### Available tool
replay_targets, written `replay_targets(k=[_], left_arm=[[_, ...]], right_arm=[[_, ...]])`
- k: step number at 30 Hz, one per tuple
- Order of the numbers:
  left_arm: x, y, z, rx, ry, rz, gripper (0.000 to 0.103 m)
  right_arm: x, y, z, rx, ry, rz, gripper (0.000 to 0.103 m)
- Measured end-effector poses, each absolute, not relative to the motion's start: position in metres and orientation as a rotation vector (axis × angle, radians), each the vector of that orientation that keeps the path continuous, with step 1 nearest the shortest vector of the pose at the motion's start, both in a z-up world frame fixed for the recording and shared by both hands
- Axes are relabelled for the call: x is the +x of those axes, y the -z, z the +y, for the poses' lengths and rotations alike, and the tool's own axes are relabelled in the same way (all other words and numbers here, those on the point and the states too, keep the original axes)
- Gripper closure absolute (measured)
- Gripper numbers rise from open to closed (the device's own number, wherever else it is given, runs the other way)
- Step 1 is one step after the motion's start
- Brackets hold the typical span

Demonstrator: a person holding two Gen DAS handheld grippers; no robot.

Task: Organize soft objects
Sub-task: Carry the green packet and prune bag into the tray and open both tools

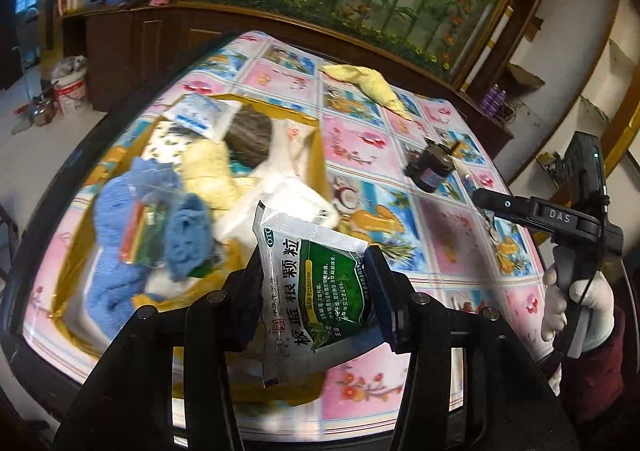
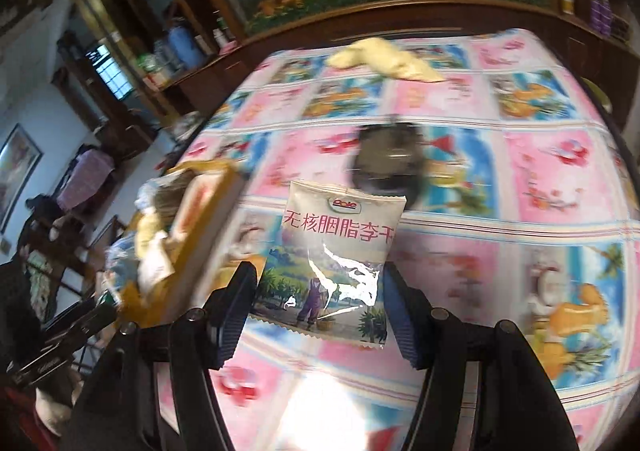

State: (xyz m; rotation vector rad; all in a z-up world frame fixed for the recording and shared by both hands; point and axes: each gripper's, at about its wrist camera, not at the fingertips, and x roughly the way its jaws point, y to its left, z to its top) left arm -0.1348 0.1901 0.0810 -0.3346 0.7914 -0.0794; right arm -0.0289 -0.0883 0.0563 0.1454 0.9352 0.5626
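Note:
My left gripper (image 1: 316, 291) is shut on a green and silver medicine sachet (image 1: 316, 283), held above the near edge of a yellow cardboard box (image 1: 316, 143). The box holds blue cloths (image 1: 120, 219), a pale yellow cloth (image 1: 208, 175), white packets and a grey-brown soft item. My right gripper (image 2: 320, 303) is shut on a white Dole snack packet (image 2: 336, 251) above the table; it also shows at the right of the left wrist view (image 1: 492, 207). A yellow cloth (image 1: 368, 85) lies at the table's far side, also seen in the right wrist view (image 2: 384, 59).
A floral plastic tablecloth (image 1: 460, 243) covers the table. A small black cylinder-like object (image 1: 432, 167) sits mid-table, blurred in the right wrist view (image 2: 388, 167). A dark wooden cabinet (image 1: 160, 31) and a large painting stand behind. A white bucket (image 1: 72, 91) is on the floor at left.

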Motion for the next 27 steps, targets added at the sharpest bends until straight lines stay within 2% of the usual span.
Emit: replay_targets(k=[5,11,17,27], left_arm=[[-0.147,-0.073,0.228,-0.366,-0.009,0.78,0.055],[-0.143,-0.053,0.237,-0.306,-0.078,0.803,0.055],[-0.142,-0.038,0.237,-0.31,-0.065,0.826,0.044],[-0.156,-0.051,0.237,-0.275,-0.079,0.771,0.044]], right_arm=[[-0.031,-0.057,-0.027,0.14,-0.685,0.966,0.04],[-0.032,-0.056,0.047,0.095,-0.783,0.989,0.04],[-0.025,-0.045,0.109,0.016,-0.82,1.025,0.039],[-0.01,-0.03,0.137,-0.006,-0.829,1.021,0.036]])
